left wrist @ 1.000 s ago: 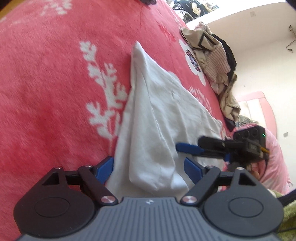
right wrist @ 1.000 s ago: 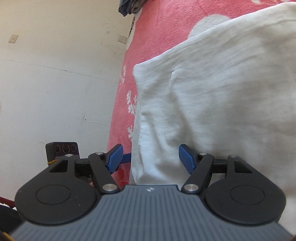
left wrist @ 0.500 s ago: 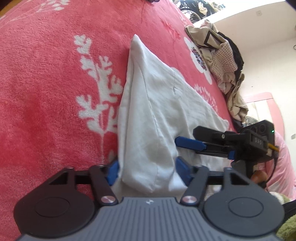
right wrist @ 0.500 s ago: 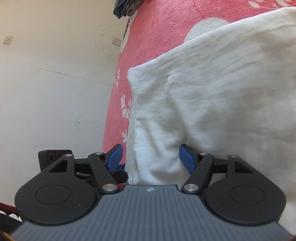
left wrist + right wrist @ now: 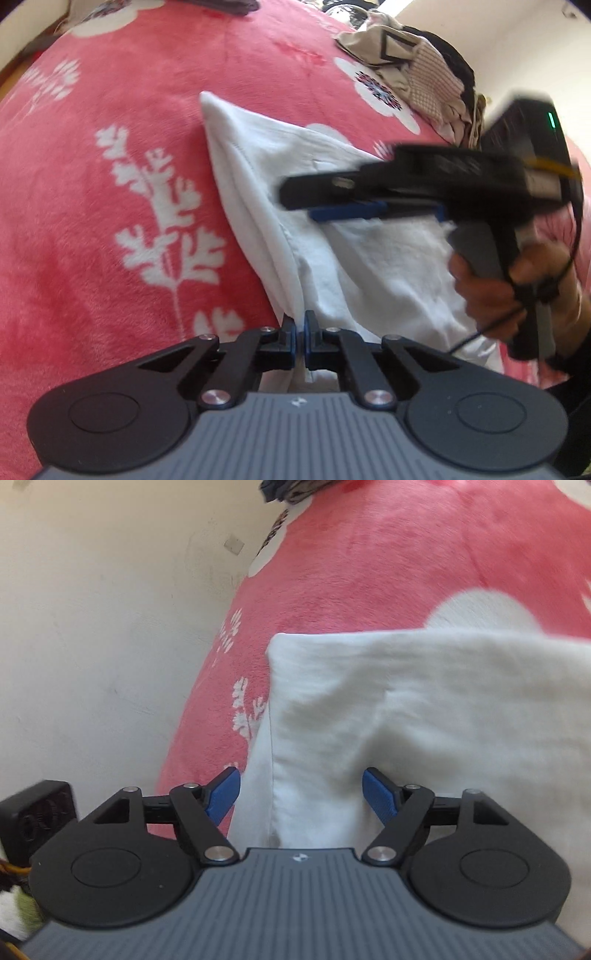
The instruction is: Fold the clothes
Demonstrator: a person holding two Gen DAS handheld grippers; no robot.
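A white garment (image 5: 266, 177) lies folded on the pink flowered blanket (image 5: 92, 229). My left gripper (image 5: 300, 332) is shut on its near corner, and the cloth rises in a ridge from the pinch. In the left wrist view my right gripper (image 5: 299, 203) hovers over the garment's middle, held by a hand (image 5: 491, 280). In the right wrist view the right gripper (image 5: 301, 794) has its jaws opening, with a fold of the white garment (image 5: 424, 709) between the blue pads (image 5: 221, 794), which do not press on it.
A heap of beige, checked and dark clothes (image 5: 417, 74) lies at the blanket's far right. A cream wall (image 5: 92, 627) runs along the bed's left side in the right wrist view. Dark clothing (image 5: 288, 487) sits at the far end there.
My left gripper has shut on the garment's near corner and pulled it up. The right gripper has swung higher across the garment, and its jaws stand wider than before.
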